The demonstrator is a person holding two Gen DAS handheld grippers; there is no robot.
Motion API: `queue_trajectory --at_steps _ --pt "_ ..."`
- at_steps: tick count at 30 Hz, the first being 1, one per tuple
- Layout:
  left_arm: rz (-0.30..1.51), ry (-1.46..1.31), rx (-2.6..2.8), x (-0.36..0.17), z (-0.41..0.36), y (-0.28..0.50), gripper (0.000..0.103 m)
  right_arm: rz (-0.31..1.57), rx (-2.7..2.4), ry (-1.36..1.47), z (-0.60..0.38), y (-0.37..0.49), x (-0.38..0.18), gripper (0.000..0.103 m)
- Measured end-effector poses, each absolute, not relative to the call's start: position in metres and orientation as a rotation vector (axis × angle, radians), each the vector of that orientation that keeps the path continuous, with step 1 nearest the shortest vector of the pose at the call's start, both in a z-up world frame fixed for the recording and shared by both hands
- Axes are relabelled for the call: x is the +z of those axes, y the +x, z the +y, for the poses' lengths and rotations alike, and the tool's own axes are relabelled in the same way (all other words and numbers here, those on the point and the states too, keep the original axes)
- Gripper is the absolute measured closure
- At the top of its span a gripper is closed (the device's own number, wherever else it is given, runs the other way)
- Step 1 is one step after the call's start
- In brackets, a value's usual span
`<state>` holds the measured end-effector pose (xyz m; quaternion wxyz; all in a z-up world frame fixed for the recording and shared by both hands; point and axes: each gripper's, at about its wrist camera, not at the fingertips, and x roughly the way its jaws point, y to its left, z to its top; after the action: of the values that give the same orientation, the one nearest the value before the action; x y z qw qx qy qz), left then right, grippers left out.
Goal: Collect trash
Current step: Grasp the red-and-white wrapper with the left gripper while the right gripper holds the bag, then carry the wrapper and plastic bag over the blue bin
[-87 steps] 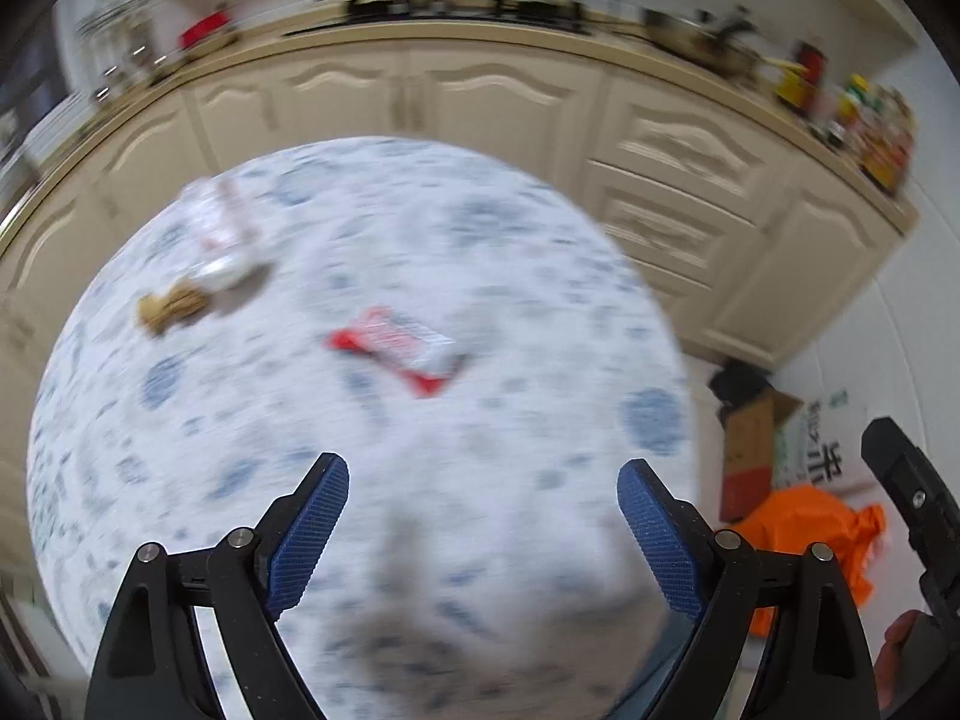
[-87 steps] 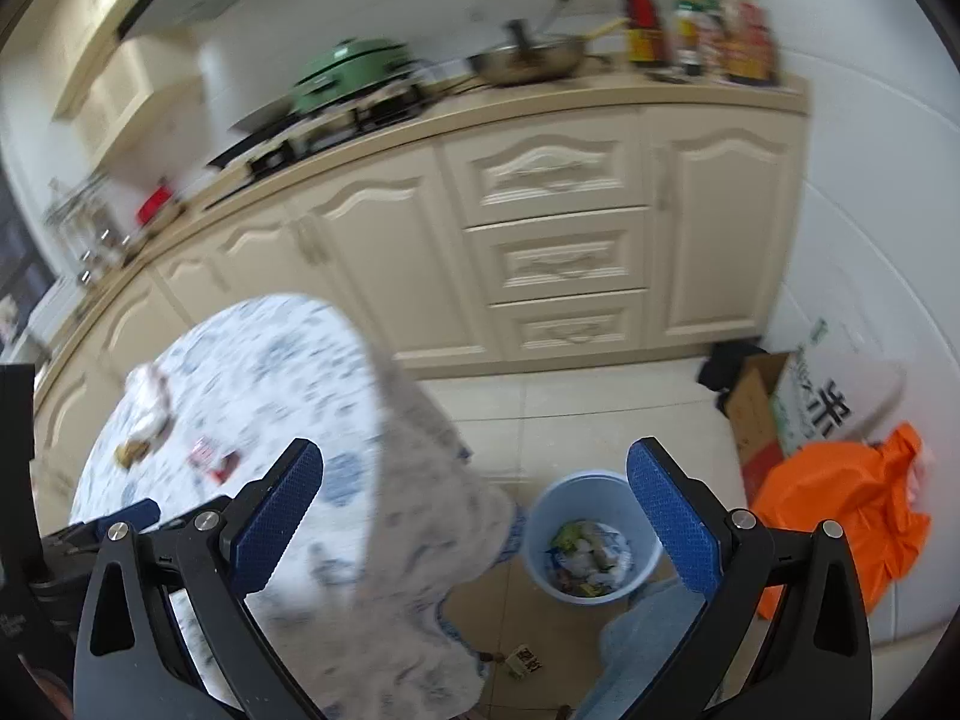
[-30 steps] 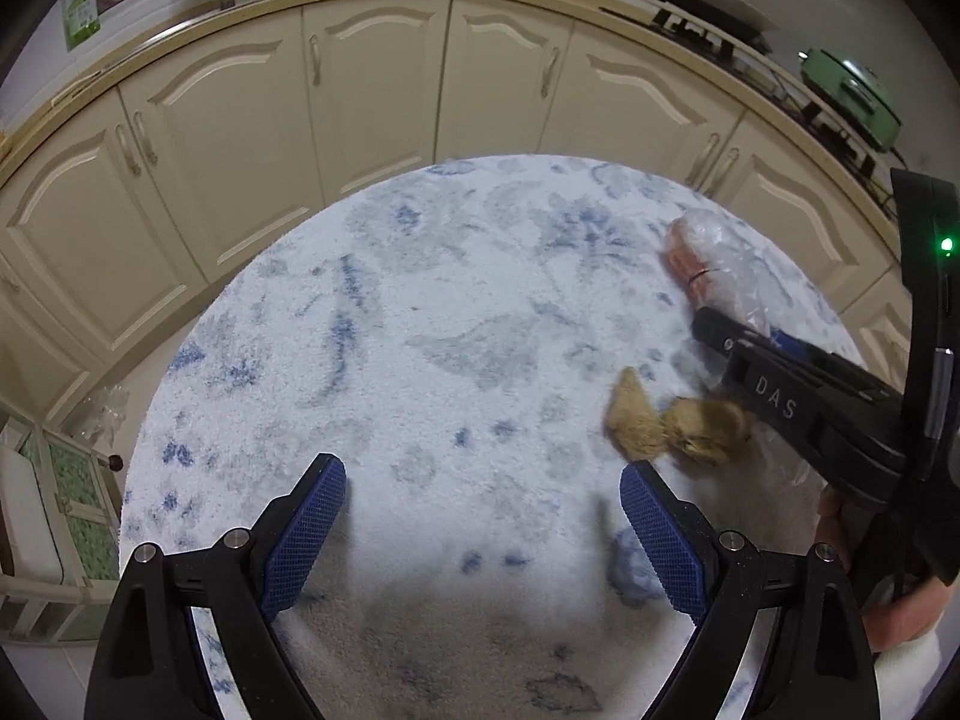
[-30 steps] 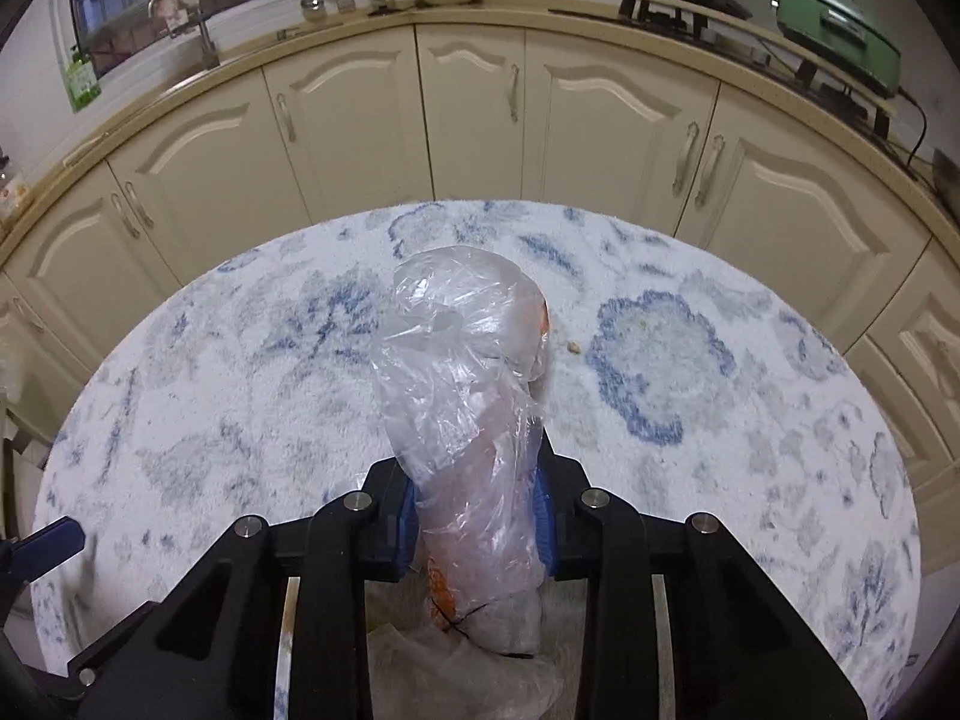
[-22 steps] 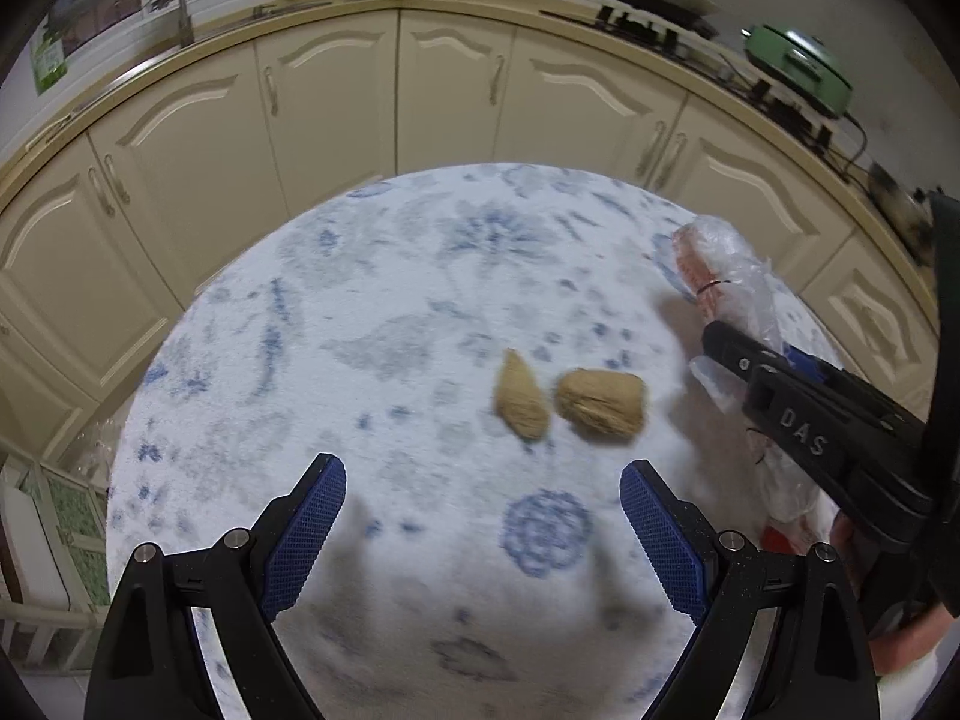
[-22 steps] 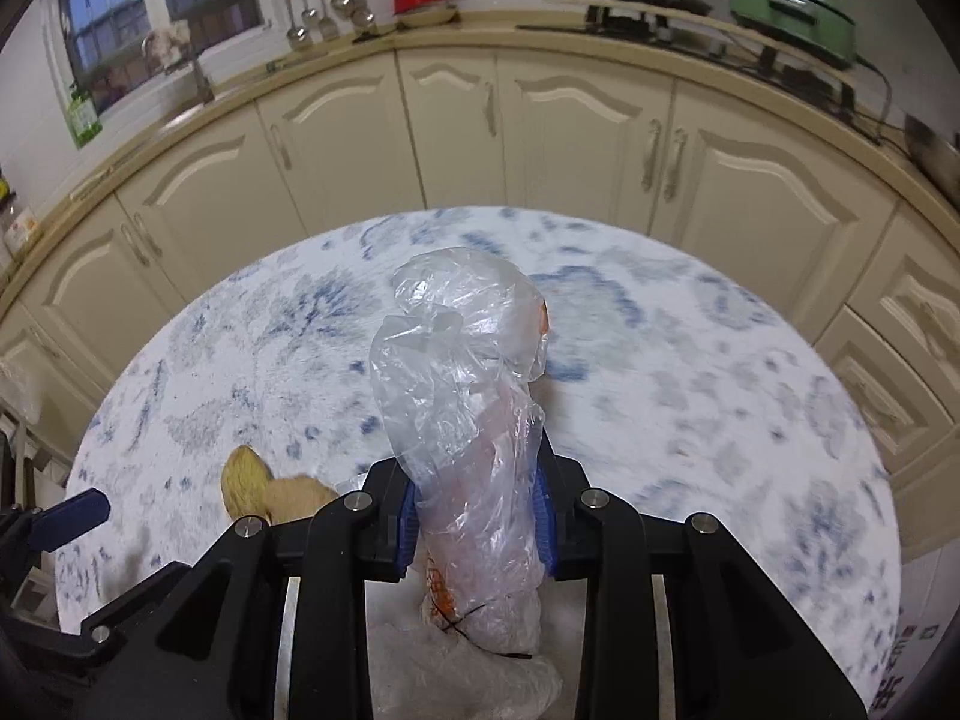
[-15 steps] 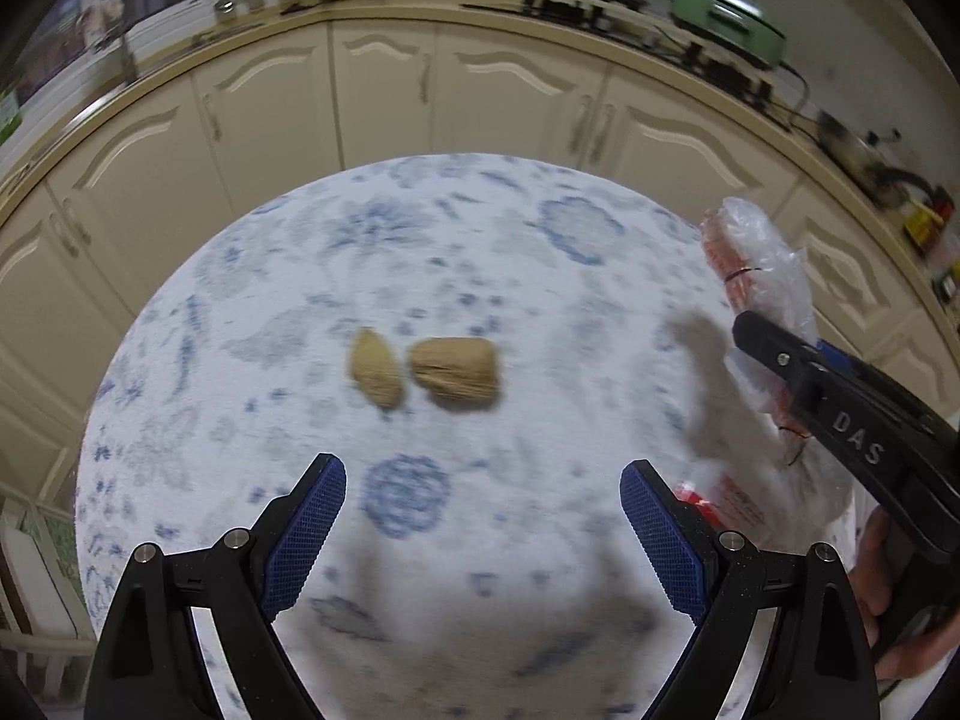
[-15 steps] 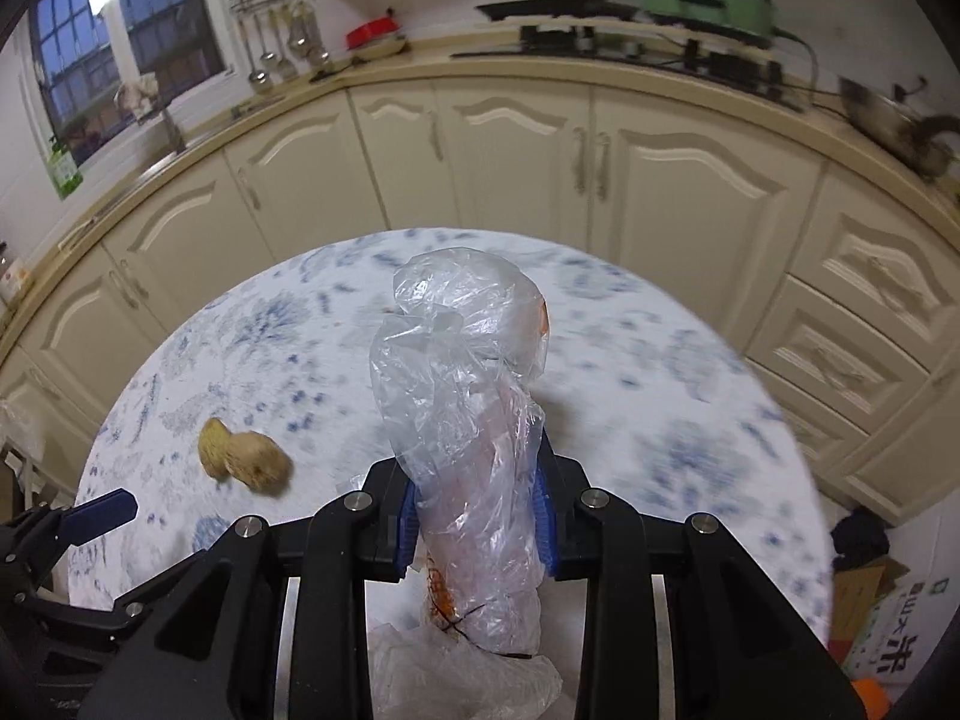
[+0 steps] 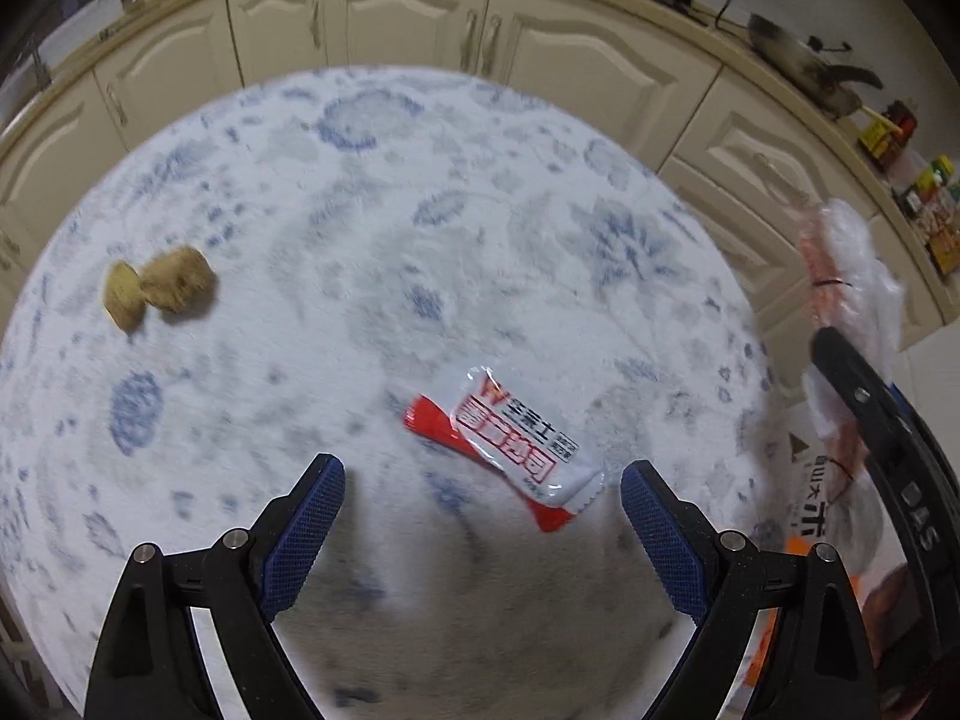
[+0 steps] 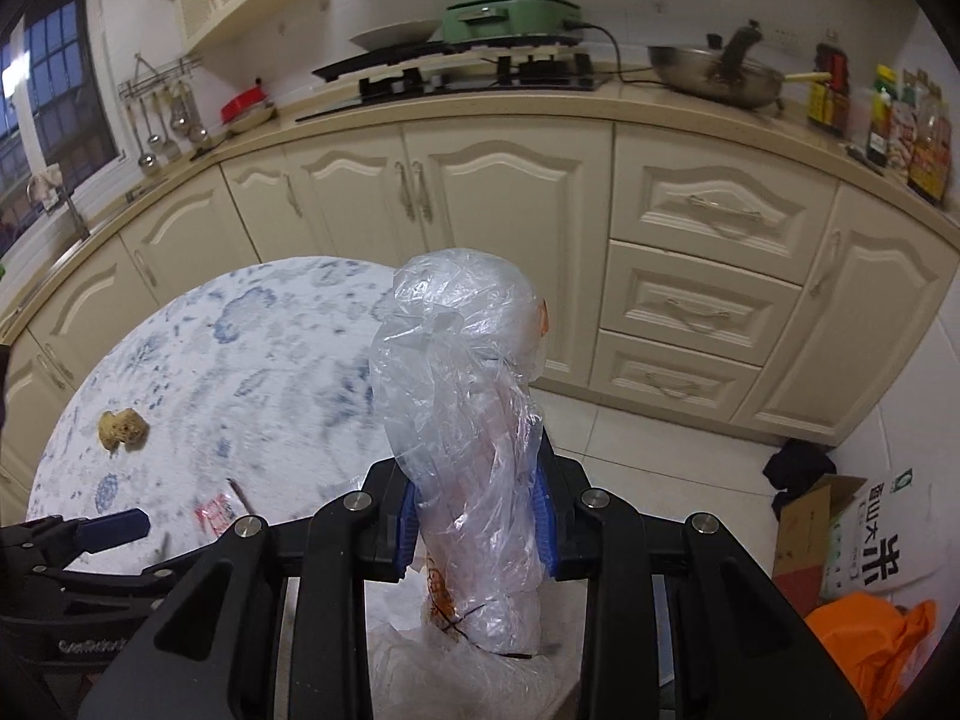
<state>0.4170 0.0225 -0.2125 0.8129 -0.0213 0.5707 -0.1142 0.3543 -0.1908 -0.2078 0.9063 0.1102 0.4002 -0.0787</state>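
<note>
1. My right gripper (image 10: 477, 531): jaws clamped on a crumpled clear plastic bag (image 10: 462, 396), the blue pads pressing its sides.
2. The bag stands up between the pads and bulges above them; orange-red contents show faintly through the film, and what they are I cannot tell. A dark tie cinches it low down, with loose film spreading below the jaws.
3. My left gripper (image 9: 483, 531): jaws wide apart, nothing between the pads, hanging over the round table (image 9: 372, 192) with its blue-and-white patterned cloth.
4. Red-and-white wrapper (image 9: 507, 441): flat on the cloth just ahead of my left fingers, lying askew, nearer the right-hand finger, untouched.
5. Two brown crumpled scraps (image 9: 159, 291): touching each other, well apart from the wrapper, toward the table's left edge.
6. In the left wrist view the bag and my right gripper appear beyond the table's right edge, off the cloth.
7. Floor at right, right wrist view: an open cardboard box (image 10: 813, 528), contents hidden; a white sack with dark lettering (image 10: 876, 546) just beside it; an orange plastic bag (image 10: 870, 648) below them.
8. Counter behind: a green lidded cooker (image 10: 510, 6) on the hob and a steel wok (image 10: 714, 81), its contents unclear; bottles and packets at the far right.
</note>
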Motion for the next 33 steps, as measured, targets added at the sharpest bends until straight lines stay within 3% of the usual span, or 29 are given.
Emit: queue_trajectory --at_steps 1,2,4,5,6,33 --pt "1.217 -0.060 -0.224 -0.216 0.022 0.419 0.013 0.827 -0.161 0.235 -0.195 0.352 -0.209 0.072" --pt "1.187 -0.069 -0.203 -0.216 0.021 0.419 0.021 0.828 -0.161 0.239 -0.198 0.351 -0.210 0.072" --pt "1.143 -0.055 -0.172 -0.214 0.015 0.415 0.048 0.834 -0.167 0.248 -0.206 0.348 -0.212 0.072" --pt "1.127 -0.025 -0.161 -0.214 0.009 0.414 0.073 0.837 -0.171 0.251 -0.209 0.346 -0.214 0.072" --pt "1.116 0.005 -0.138 -0.215 0.004 0.412 0.079 0.840 -0.171 0.253 -0.211 0.345 -0.215 0.072" --pt "1.048 0.150 -0.313 -0.191 -0.109 0.360 0.080 0.885 -0.272 0.355 -0.291 0.279 -0.237 0.072"
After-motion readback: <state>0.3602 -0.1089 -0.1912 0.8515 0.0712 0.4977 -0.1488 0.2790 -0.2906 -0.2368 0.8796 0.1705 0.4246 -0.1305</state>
